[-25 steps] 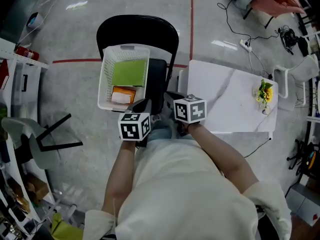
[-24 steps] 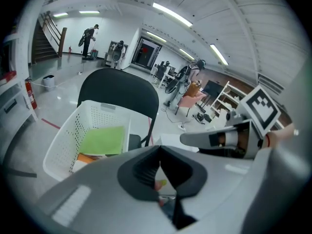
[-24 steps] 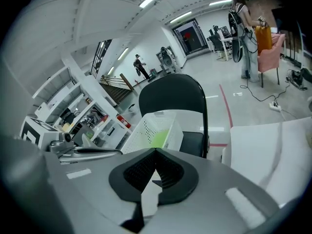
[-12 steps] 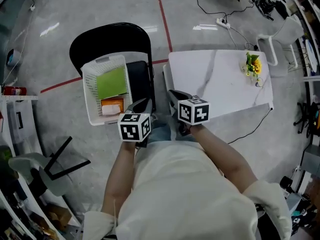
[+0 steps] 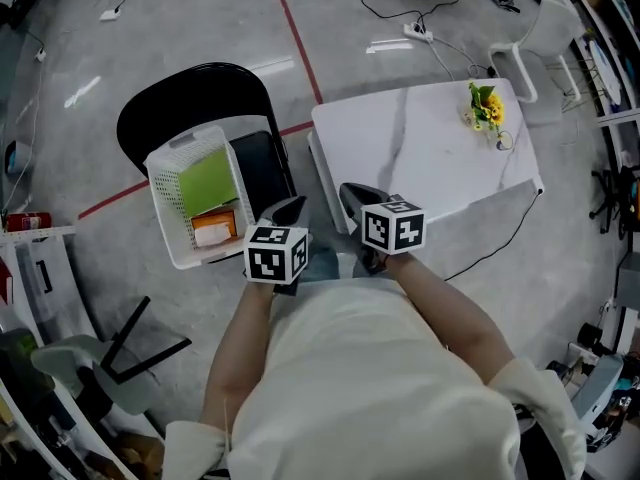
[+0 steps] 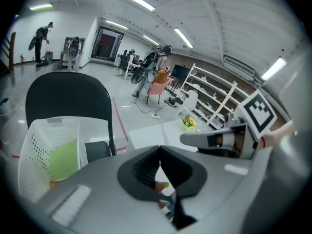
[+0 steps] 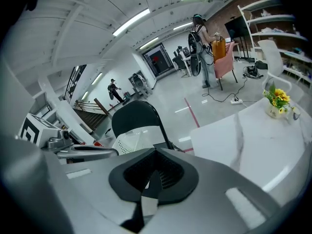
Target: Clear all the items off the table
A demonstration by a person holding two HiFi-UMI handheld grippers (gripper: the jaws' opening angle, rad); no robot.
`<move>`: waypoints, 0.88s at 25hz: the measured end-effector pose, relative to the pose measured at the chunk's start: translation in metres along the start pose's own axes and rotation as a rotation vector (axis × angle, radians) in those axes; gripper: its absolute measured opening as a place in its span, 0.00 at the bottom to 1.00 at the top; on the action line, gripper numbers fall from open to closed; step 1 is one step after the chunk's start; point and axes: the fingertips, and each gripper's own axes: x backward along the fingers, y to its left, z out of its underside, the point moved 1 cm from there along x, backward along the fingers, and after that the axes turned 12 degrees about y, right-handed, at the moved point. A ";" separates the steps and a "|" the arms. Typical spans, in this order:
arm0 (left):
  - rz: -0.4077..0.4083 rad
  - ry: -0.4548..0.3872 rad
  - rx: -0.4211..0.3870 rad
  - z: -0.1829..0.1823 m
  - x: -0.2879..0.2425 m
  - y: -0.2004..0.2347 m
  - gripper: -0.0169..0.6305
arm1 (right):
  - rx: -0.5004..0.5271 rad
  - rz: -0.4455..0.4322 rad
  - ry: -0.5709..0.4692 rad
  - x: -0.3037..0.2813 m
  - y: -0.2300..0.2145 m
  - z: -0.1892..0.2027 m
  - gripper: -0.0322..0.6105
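Rightward stands the white table (image 5: 420, 158); left of it a black chair (image 5: 190, 93) carries a white basket (image 5: 165, 208) holding a green sheet (image 5: 207, 180). The left tongs (image 5: 289, 209) and right tongs (image 5: 353, 192), both pressed together and empty, hover by the table's near left corner. Yellow flowers (image 5: 485, 108) sit at its far right corner.

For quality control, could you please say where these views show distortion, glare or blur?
Head view: fisheye bends the edges, light glare streaks the floor. Left gripper view: dark round vignette, left tool blurred. Right gripper view: same vignette, right tool soft, table sharp.
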 end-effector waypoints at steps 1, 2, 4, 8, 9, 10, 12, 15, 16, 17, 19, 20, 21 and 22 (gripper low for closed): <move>0.004 0.002 -0.007 -0.002 -0.002 -0.005 0.04 | -0.004 0.006 -0.001 0.002 -0.005 0.001 0.05; 0.007 0.002 -0.010 -0.004 -0.004 -0.009 0.04 | -0.006 0.011 -0.005 0.005 -0.009 0.001 0.05; 0.013 0.003 -0.013 -0.007 -0.010 -0.019 0.04 | -0.010 0.018 -0.017 0.010 -0.019 -0.002 0.05; 0.016 0.014 -0.034 -0.012 -0.021 -0.039 0.04 | -0.019 0.024 -0.041 0.022 -0.039 -0.008 0.05; 0.016 0.017 -0.038 -0.013 -0.025 -0.044 0.04 | -0.017 0.027 -0.046 0.025 -0.044 -0.009 0.05; 0.014 0.018 -0.040 -0.015 -0.028 -0.048 0.04 | -0.013 0.030 -0.051 0.029 -0.050 -0.011 0.05; 0.006 0.020 -0.043 -0.018 -0.034 -0.056 0.04 | -0.004 0.037 -0.059 0.036 -0.061 -0.014 0.05; -0.008 0.015 -0.038 -0.027 -0.043 -0.070 0.04 | 0.004 0.038 -0.068 0.049 -0.081 -0.018 0.05; -0.010 0.013 -0.034 -0.031 -0.047 -0.075 0.04 | 0.005 0.037 -0.068 0.053 -0.088 -0.019 0.05; -0.012 0.011 -0.032 -0.035 -0.051 -0.081 0.04 | 0.004 0.035 -0.069 0.057 -0.097 -0.021 0.05; -0.017 0.010 -0.033 -0.041 -0.060 -0.093 0.04 | -0.002 0.031 -0.071 0.065 -0.111 -0.024 0.05; -0.019 0.011 -0.034 -0.044 -0.064 -0.098 0.04 | -0.003 0.030 -0.074 0.068 -0.117 -0.025 0.05; -0.021 0.012 -0.035 -0.046 -0.067 -0.104 0.04 | -0.002 0.031 -0.076 0.072 -0.123 -0.027 0.05; -0.022 0.013 -0.035 -0.048 -0.071 -0.109 0.04 | 0.002 0.034 -0.079 0.075 -0.128 -0.029 0.05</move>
